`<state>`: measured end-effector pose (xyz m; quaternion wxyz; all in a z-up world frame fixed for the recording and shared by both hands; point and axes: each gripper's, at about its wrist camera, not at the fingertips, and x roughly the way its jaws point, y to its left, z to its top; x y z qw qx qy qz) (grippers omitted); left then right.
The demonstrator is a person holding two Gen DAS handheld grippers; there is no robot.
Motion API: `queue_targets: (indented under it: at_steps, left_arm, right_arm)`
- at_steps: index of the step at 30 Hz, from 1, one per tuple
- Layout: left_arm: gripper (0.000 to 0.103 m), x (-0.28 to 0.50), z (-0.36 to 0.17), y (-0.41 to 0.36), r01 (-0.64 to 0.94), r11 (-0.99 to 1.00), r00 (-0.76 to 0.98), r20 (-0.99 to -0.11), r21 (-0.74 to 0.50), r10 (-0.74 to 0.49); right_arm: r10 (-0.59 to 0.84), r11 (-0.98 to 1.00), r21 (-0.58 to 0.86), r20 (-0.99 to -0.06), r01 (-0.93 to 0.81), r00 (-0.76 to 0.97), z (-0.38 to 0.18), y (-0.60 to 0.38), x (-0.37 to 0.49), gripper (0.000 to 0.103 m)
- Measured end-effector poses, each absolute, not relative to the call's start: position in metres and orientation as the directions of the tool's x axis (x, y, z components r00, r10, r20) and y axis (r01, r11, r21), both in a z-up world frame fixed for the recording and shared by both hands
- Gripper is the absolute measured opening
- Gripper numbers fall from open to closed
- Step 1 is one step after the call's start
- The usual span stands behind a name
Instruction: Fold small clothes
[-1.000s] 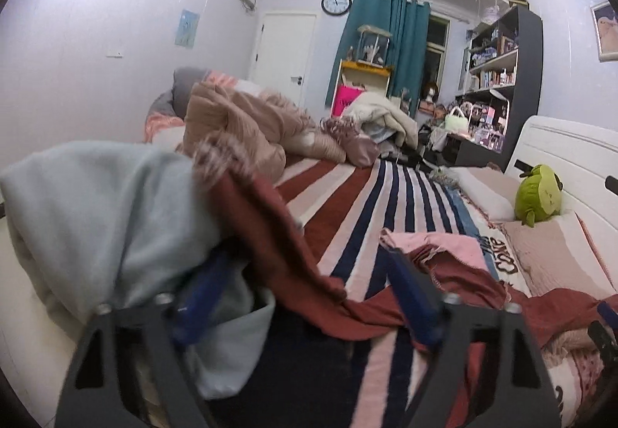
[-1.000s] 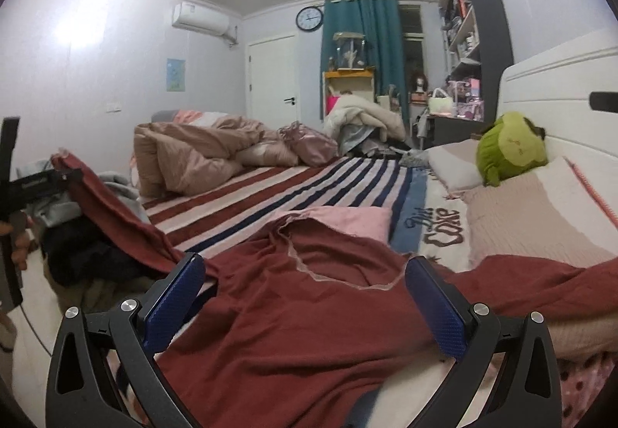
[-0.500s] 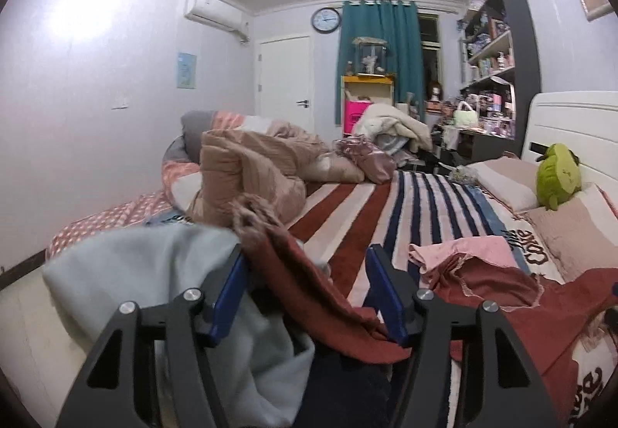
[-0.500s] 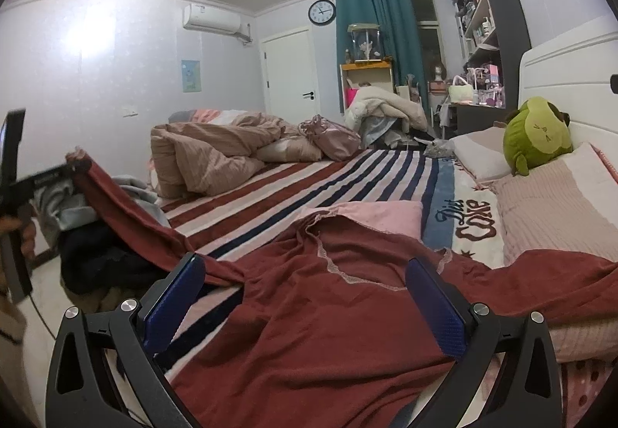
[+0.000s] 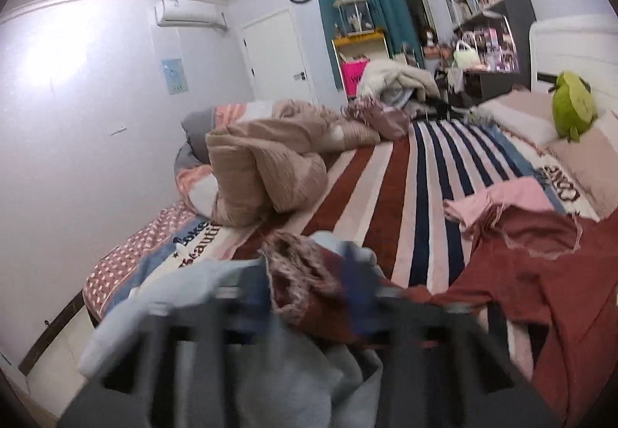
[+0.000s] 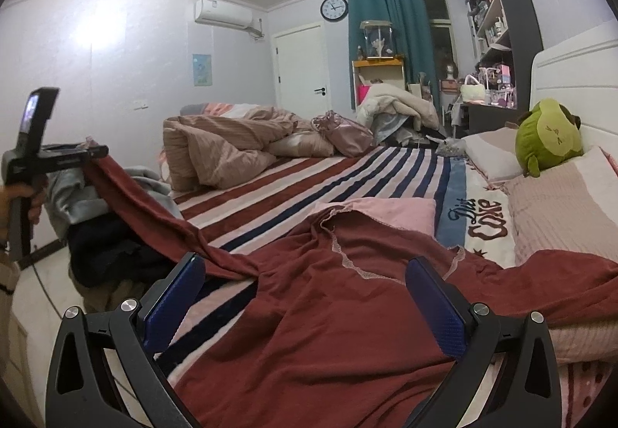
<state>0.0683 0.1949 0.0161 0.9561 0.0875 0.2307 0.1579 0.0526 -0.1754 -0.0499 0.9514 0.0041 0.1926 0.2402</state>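
A dark red garment with a lace-trimmed neckline lies spread on the striped bed. One long sleeve stretches left and upward, off the bed, to my left gripper. In the blurred left wrist view the left gripper has its jaws closing, with the frayed sleeve cuff pinched between the pads. The red garment trails away to the right. My right gripper stands open low over the garment's body, with nothing pressed between its pads.
A pink garment lies under the red one's collar. A pale blue-grey garment and dark clothes are piled at the bed's left edge. A bunched tan duvet sits at the far left, with pillows and a green plush on the right.
The left jaws have narrowed from wide open onto the sleeve cuff. That gripper has risen and rolled, lifting the sleeve taut. The right gripper has stayed put and open.
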Motion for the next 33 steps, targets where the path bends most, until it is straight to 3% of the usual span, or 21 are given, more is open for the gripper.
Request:
queue_targets:
  at_steps: [1, 3, 8, 15, 18, 22, 26, 27, 29, 31, 33]
  left_arm:
    - [0.007, 0.067, 0.014, 0.193, -0.258, 0.936, 0.847, -0.41, 0.24, 0.338]
    - [0.004, 0.062, 0.016, 0.186, -0.247, 0.94, 0.867, -0.38, 0.234, 0.322]
    - [0.004, 0.051, 0.04, 0.149, -0.154, 0.967, 0.93, -0.301, 0.202, 0.211]
    - [0.004, 0.061, 0.081, 0.063, 0.163, 0.986, 0.96, -0.238, 0.036, -0.15]
    - [0.004, 0.076, 0.061, 0.006, 0.339, 0.941, 0.897, -0.296, -0.014, -0.328]
    - [0.004, 0.104, -0.033, -0.073, 0.561, 0.812, 0.667, -0.493, -0.16, -0.558]
    - [0.006, 0.108, -0.121, -0.126, 0.647, 0.722, 0.436, -0.658, -0.244, -0.614]
    - [0.009, 0.105, -0.132, -0.134, 0.652, 0.716, 0.413, -0.676, -0.249, -0.611]
    - [0.027, 0.096, -0.136, -0.128, 0.662, 0.699, 0.388, -0.674, -0.271, -0.629]
    - [0.051, 0.089, -0.118, -0.106, 0.666, 0.692, 0.415, -0.633, -0.279, -0.654]
    - [0.056, 0.085, -0.097, -0.079, 0.647, 0.721, 0.488, -0.592, -0.248, -0.641]
  right_arm:
    - [0.458, 0.885, 0.099, -0.362, -0.455, 0.812, -0.05, -0.176, 0.052, 0.103]
    - [0.457, 0.886, 0.103, -0.358, -0.452, 0.814, -0.049, -0.178, 0.052, 0.103]
    - [0.458, 0.887, 0.125, -0.355, -0.444, 0.815, -0.053, -0.184, 0.054, 0.103]
    - [0.416, 0.909, 0.14, -0.334, -0.392, 0.846, -0.054, -0.204, 0.055, 0.103]
    - [0.376, 0.926, 0.148, -0.323, -0.346, 0.868, -0.052, -0.221, 0.054, 0.103]
    - [0.278, 0.957, 0.175, -0.334, -0.231, 0.901, -0.056, -0.26, 0.052, 0.103]
    - [0.191, 0.974, 0.19, -0.371, -0.127, 0.909, -0.065, -0.302, 0.047, 0.103]
    - [0.167, 0.977, 0.186, -0.386, -0.101, 0.907, -0.068, -0.313, 0.047, 0.103]
    - [0.139, 0.982, 0.171, -0.403, -0.075, 0.905, -0.07, -0.323, 0.045, 0.103]
    - [0.13, 0.986, 0.154, -0.42, -0.071, 0.898, -0.069, -0.329, 0.045, 0.103]
    - [0.166, 0.983, 0.15, -0.44, -0.11, 0.882, -0.067, -0.326, 0.047, 0.103]
